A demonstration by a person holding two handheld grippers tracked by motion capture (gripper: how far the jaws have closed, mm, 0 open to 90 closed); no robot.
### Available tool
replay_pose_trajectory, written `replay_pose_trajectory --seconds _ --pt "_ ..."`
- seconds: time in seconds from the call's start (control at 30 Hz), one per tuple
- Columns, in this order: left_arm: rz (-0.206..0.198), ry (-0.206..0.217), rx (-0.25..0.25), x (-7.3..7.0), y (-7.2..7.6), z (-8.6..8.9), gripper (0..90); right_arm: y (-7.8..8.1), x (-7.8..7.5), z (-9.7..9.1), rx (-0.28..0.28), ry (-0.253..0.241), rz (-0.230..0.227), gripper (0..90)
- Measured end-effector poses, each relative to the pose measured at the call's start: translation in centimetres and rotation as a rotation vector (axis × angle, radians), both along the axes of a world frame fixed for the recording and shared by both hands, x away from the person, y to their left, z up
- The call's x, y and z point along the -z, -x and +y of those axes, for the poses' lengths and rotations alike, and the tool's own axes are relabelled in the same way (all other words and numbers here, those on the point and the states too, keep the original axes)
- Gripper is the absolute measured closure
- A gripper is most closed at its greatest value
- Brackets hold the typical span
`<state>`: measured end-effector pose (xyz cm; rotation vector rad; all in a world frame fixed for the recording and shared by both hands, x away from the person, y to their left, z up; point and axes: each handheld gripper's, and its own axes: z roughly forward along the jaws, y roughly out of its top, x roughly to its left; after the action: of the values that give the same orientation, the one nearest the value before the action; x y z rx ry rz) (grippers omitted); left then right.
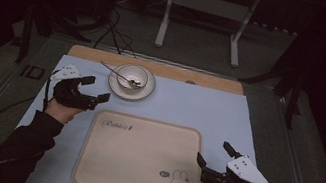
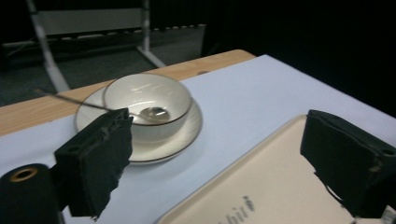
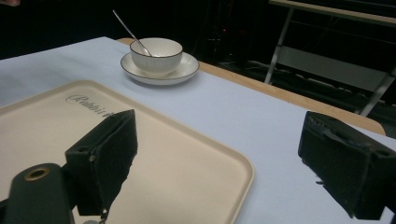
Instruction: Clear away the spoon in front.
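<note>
A white bowl with a dark rim stands on a saucer at the back of the table, a metal spoon leaning in it with its handle to the left. My left gripper hovers open just left of the saucer, nothing between its jaws. In the left gripper view the bowl and spoon lie just beyond the open left gripper. My right gripper rests open at the right edge of a cream tray. The right gripper view shows that tray below the empty right gripper.
A pale blue mat covers the table, with a wooden strip bare along the far edge. The tray carries a rabbit drawing near its right corner. Behind the table stand a metal frame and cables on the floor.
</note>
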<state>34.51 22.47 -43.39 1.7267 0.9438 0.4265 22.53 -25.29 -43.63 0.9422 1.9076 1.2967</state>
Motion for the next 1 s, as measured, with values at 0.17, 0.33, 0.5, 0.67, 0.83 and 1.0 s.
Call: replay_pose_trajectory --seconds 0.17,0.33,0.5,0.67,0.83,1.0 --pt "0.034 -0.006 -0.037 0.9 -1.4 0.0 11.2 0.1 0.0 0.0 -0.004 0.001 -0.001 11.7" --pt "0.056 -0.002 -0.060 1.4 -2.5 0.2 12.1 0.1 0.0 0.1 -0.005 0.002 -0.002 11.7" --pt "0.079 0.022 -0.096 2.2 -3.9 0.6 12.7 0.1 0.0 0.1 -0.007 0.001 -0.002 11.7" --pt "0.096 0.073 -0.127 2.6 -5.1 1.1 13.0 0.1 0.1 0.1 -0.007 0.003 0.002 11.7" --pt "0.119 0.119 -0.151 3.3 -6.4 1.2 14.5 0.1 0.1 0.1 -0.007 0.004 0.004 11.7" --pt "0.147 0.160 -0.166 4.0 -7.3 1.4 15.5 0.1 0.1 0.1 -0.007 0.004 0.005 11.7"
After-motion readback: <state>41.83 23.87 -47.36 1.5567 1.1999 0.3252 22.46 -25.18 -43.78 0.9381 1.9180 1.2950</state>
